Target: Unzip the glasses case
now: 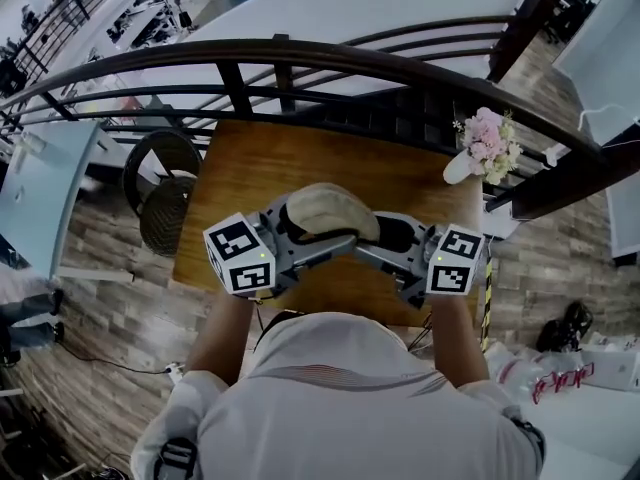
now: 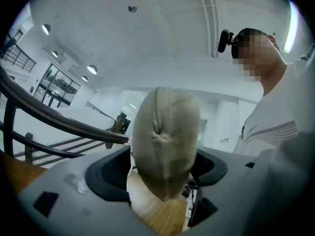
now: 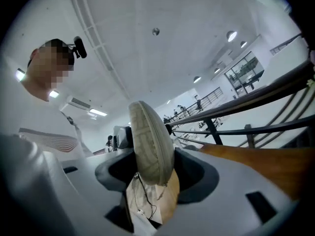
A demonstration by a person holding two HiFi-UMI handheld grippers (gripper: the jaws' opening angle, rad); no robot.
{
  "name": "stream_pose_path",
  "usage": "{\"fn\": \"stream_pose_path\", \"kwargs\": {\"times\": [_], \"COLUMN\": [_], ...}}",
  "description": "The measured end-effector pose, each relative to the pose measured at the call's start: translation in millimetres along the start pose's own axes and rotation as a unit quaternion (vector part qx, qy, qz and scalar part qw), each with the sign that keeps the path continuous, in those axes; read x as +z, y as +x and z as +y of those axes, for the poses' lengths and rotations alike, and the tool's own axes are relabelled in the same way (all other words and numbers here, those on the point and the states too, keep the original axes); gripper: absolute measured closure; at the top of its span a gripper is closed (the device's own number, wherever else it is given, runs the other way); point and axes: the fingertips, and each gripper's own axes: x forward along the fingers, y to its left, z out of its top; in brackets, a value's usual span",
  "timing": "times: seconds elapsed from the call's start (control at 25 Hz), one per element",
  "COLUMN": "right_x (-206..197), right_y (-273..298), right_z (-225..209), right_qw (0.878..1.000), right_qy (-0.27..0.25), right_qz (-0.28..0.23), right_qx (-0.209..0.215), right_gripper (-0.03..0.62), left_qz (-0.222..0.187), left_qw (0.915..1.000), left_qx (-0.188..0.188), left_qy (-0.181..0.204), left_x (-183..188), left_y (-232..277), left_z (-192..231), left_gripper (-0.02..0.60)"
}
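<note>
A beige fabric glasses case (image 1: 330,208) hangs in the air over the wooden table (image 1: 250,178), between my two grippers. My right gripper (image 1: 385,240) comes in from the right and is shut on one end of it. In the right gripper view the case (image 3: 150,141) stands edge-on between the jaws of that gripper (image 3: 155,168). My left gripper (image 1: 310,228) is at the other end with its jaws spread wide. In the left gripper view the case (image 2: 165,132) fills the gap of that gripper (image 2: 165,166). A closed seam runs down its end. I cannot see the pads pressing on it.
A dark curved railing (image 1: 300,58) runs behind the table. A white vase of pink flowers (image 1: 485,148) stands at the table's far right corner. A round black chair (image 1: 165,188) sits left of the table, over wood flooring.
</note>
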Motion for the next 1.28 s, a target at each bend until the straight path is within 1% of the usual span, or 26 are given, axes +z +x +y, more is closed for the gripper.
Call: {"fn": "stream_pose_path", "kwargs": {"times": [0.08, 0.2, 0.28, 0.36, 0.44, 0.52, 0.68, 0.8, 0.84, 0.92, 1.0, 1.04, 1.08, 1.12, 1.2, 1.28], "right_x": [-6.7, -11.9, -15.1, -14.8, -9.4, -4.8, -3.6, -9.4, -13.0, -20.1, -25.2, -26.6, -27.6, -28.5, -31.2, -35.0], "right_y": [6.9, 9.5, 10.8, 12.5, 11.9, 8.0, -5.2, -12.0, -11.5, -6.8, -0.6, 2.2, 4.9, 7.2, 10.3, 12.1], "right_z": [8.2, 10.6, 10.8, 9.3, 6.0, 0.4, -10.7, -22.0, -25.4, -29.1, -31.7, -33.3, -34.7, -36.1, -39.7, -44.1], "right_qw": [0.999, 0.998, 0.998, 0.998, 0.999, 0.999, 0.991, 0.976, 0.971, 0.965, 0.956, 0.948, 0.937, 0.925, 0.902, 0.885], "right_qy": [-0.01, -0.003, 0.002, 0.002, -0.005, -0.033, -0.1, -0.151, -0.162, -0.173, -0.193, -0.212, -0.235, -0.259, -0.299, -0.321], "right_qz": [0.024, 0.047, 0.059, 0.055, 0.037, 0.031, 0.062, 0.106, 0.121, 0.14, 0.154, 0.164, 0.176, 0.189, 0.213, 0.235], "right_qx": [0.02, 0.033, 0.035, 0.029, 0.017, -0.01, -0.07, -0.118, -0.128, -0.138, -0.156, -0.172, -0.189, -0.204, -0.227, -0.243], "right_gripper": [0.312, 0.312, 0.312, 0.312, 0.309, 0.309, 0.305, 0.304, 0.304, 0.304, 0.31, 0.315, 0.319, 0.323, 0.353, 0.377], "left_qz": [0.003, -0.008, -0.016, -0.027, -0.042, -0.055, -0.061, -0.065, -0.069, -0.076, -0.074, -0.068, -0.06, -0.052, -0.041, -0.037], "left_qw": [0.9999, 0.9995, 0.9992, 0.9987, 0.9972, 0.9955, 0.994, 0.9916, 0.99, 0.9865, 0.9857, 0.9862, 0.9868, 0.9873, 0.9875, 0.9869], "left_qx": [-0.013, -0.03, -0.033, -0.026, -0.012, 0.006, 0.042, 0.063, 0.069, 0.078, 0.087, 0.093, 0.1, 0.107, 0.117, 0.124], "left_qy": [0.001, -0.007, -0.016, -0.035, -0.06, -0.077, -0.08, -0.092, -0.102, -0.122, -0.124, -0.119, -0.112, -0.106, -0.097, -0.096], "left_x": [-3.4, -4.6, -4.9, -4.2, -1.8, 1.5, 9.1, 13.9, 15.7, 19.0, 19.4, 18.2, 16.2, 13.9, 8.9, 5.2], "left_y": [1.9, 2.2, 1.8, 0.7, -0.8, -2.9, -9.8, -14.4, -15.4, -15.2, -12.6, -10.8, -9.1, -7.5, -5.0, -3.5], "left_z": [-5.7, -11.4, -11.2, -5.6, 3.4, 13.8, 30.3, 42.7, 47.1, 53.7, 56.4, 57.1, 57.9, 58.7, 60.2, 60.3], "left_gripper": [0.255, 0.255, 0.258, 0.27, 0.277, 0.284, 0.285, 0.285, 0.285, 0.285, 0.285, 0.285, 0.285, 0.285, 0.285, 0.285]}}
